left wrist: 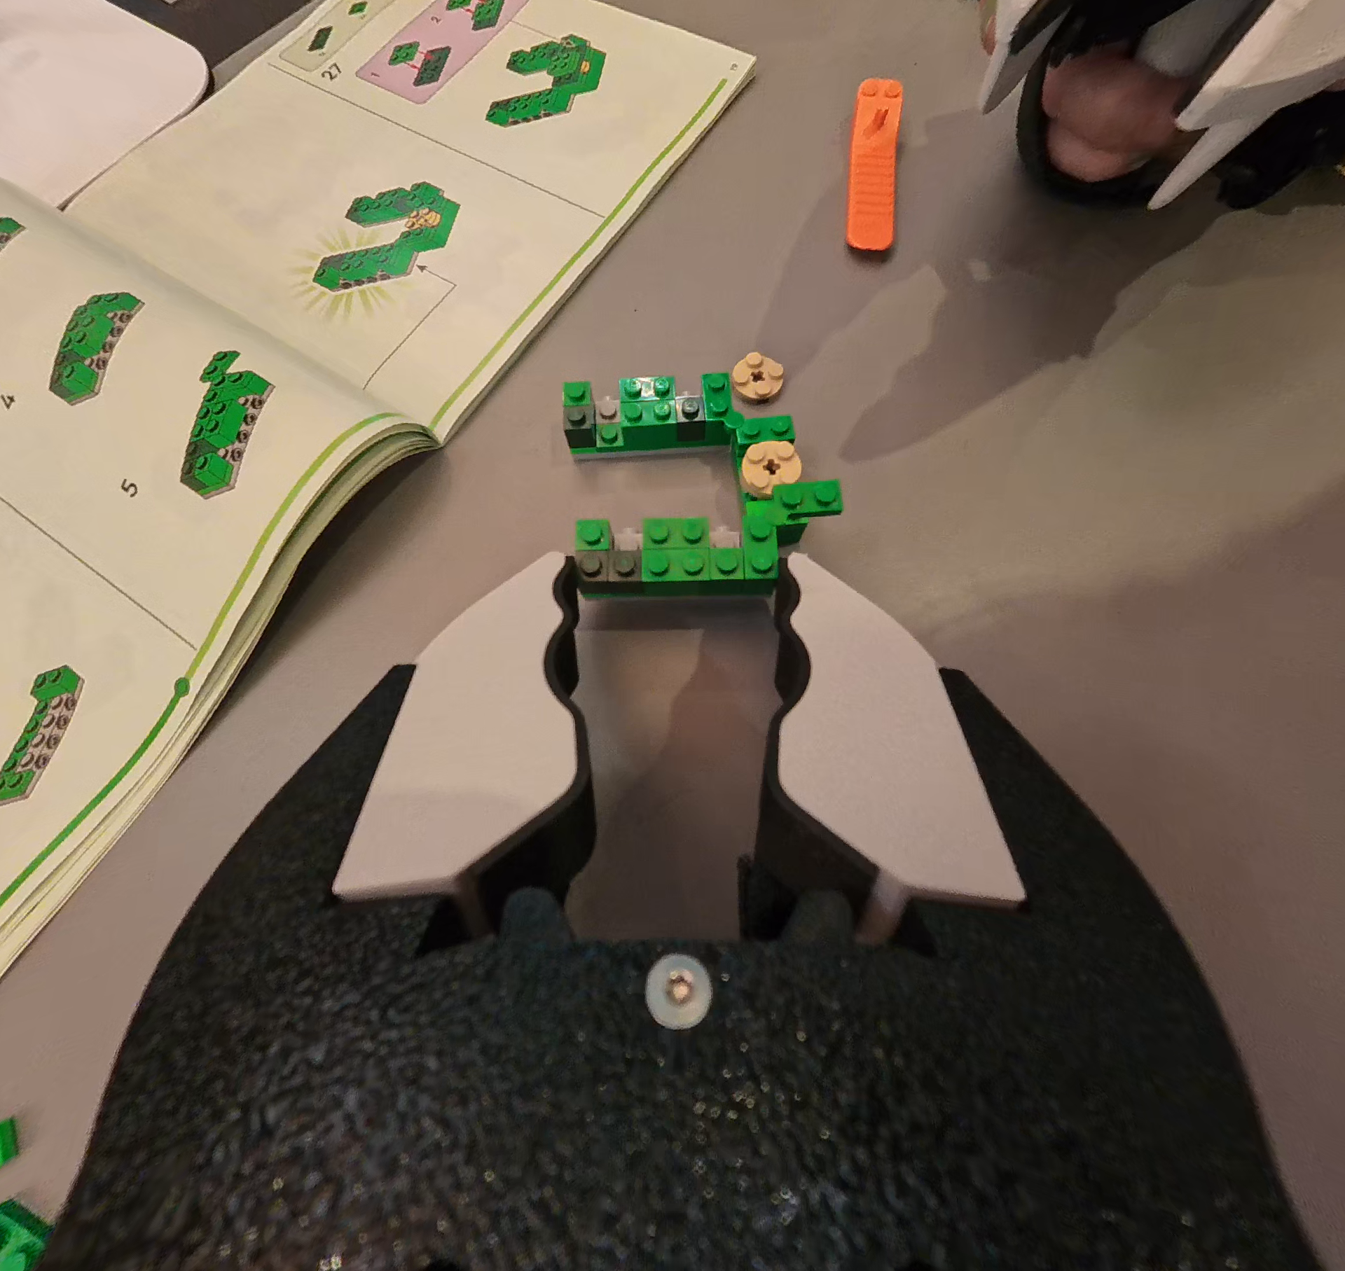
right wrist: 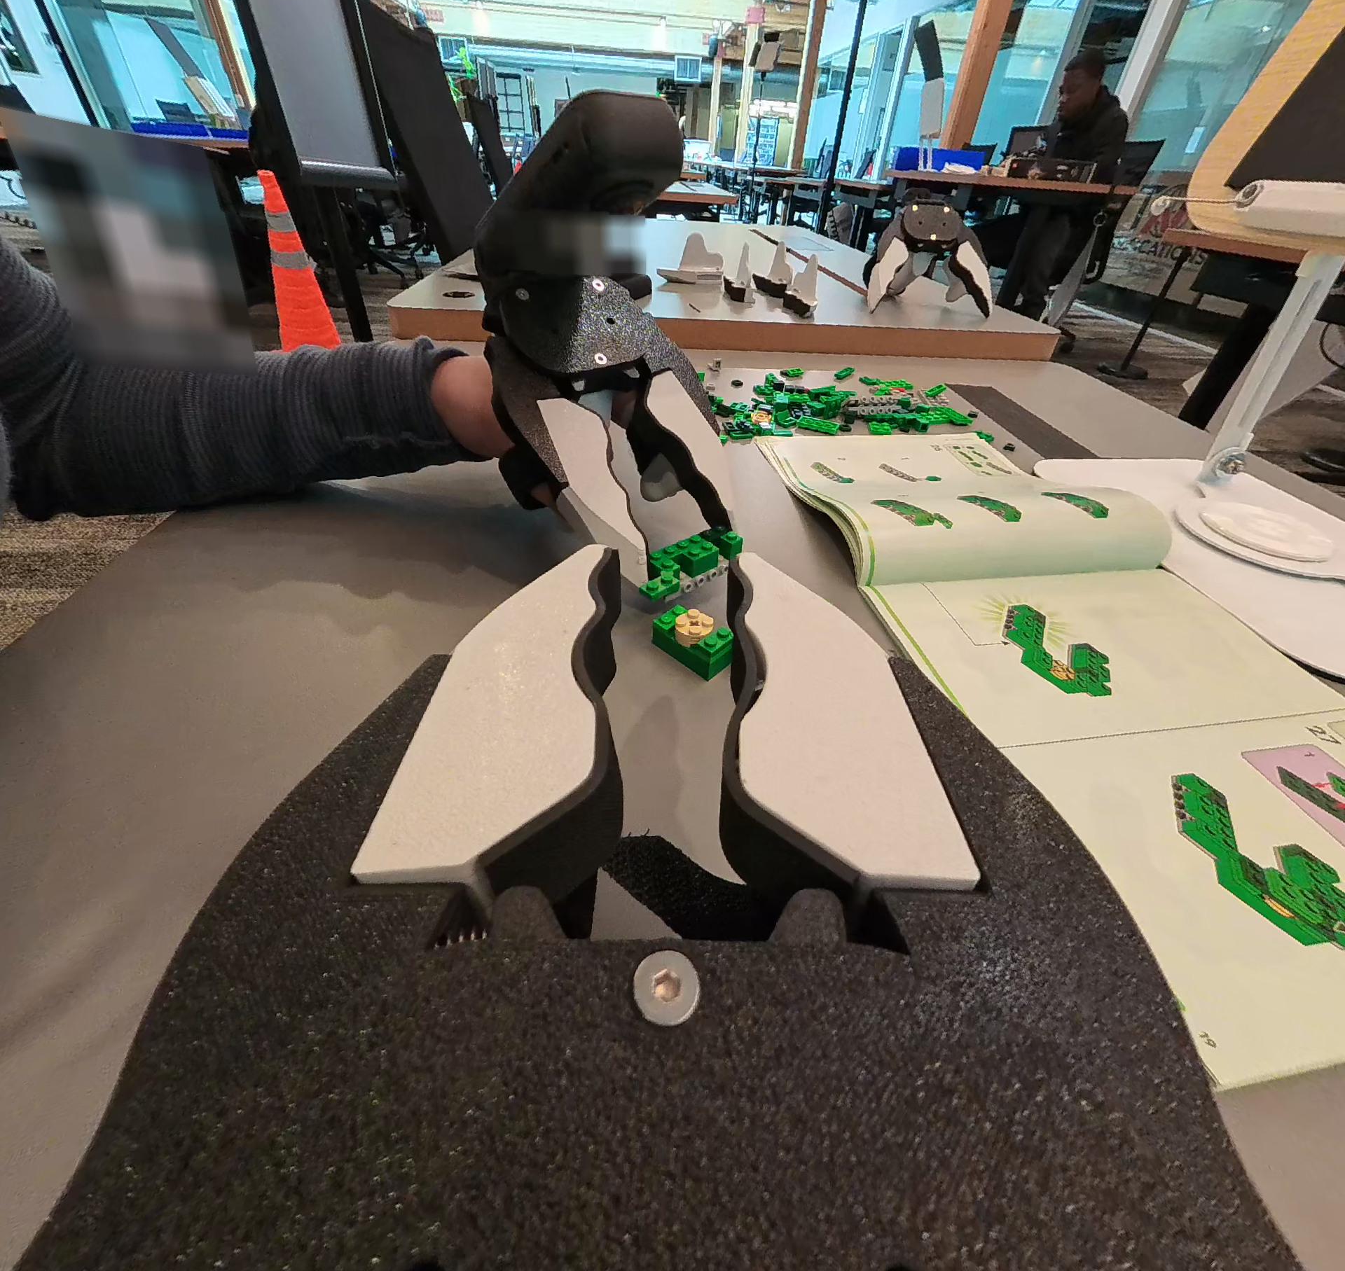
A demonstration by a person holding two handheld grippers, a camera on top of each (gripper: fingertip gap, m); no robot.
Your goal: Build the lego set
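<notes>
A green C-shaped lego assembly (left wrist: 655, 421) lies on the grey table (left wrist: 1019, 654). A tan round piece (left wrist: 771, 468) sits on its bend. A second tan round piece (left wrist: 757, 377) lies beside the end of the far arm. My left gripper (left wrist: 677, 570) is shut on the near arm, one fingertip at each end. My right gripper (right wrist: 669, 559) is open and empty, above the table and pointing at the assembly (right wrist: 691, 643). It shows at the top right of the left wrist view (left wrist: 1070, 152). The left gripper (right wrist: 680, 552) faces it.
An open instruction booklet (left wrist: 364, 217) lies left of the assembly. An orange brick separator (left wrist: 873, 166) lies beyond it. A pile of loose green bricks (right wrist: 822, 407) sits behind the booklet (right wrist: 1019, 581). A white lamp base (right wrist: 1274, 530) stands by the booklet. About 12 centimetres separates my left fingertips from my right. About 12 centimetres separates my right fingertips from the orange brick separator (left wrist: 873, 166).
</notes>
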